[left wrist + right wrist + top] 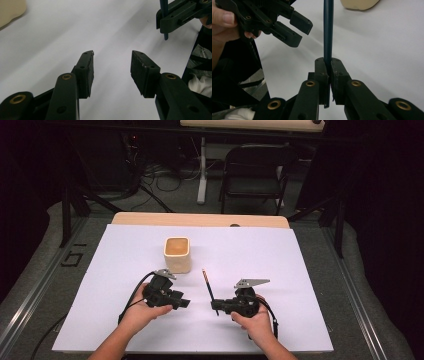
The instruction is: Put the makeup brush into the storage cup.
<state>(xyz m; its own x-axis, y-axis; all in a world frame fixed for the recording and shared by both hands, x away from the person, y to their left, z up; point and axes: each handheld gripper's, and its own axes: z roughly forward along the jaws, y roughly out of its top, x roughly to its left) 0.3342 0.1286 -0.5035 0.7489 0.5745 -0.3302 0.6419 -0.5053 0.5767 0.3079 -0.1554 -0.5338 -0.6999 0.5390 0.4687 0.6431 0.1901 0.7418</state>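
White sheet covers the tabletop. Beige square cup stands upright left of centre, toward the far side. Left hand-held gripper, near left, points right; jaws about half apart with nothing between them. Right hand-held gripper, near right, is clamped on a dark pencil, gripped close to its near end; the shaft slants away toward the far left, its red tip just right of the cup.
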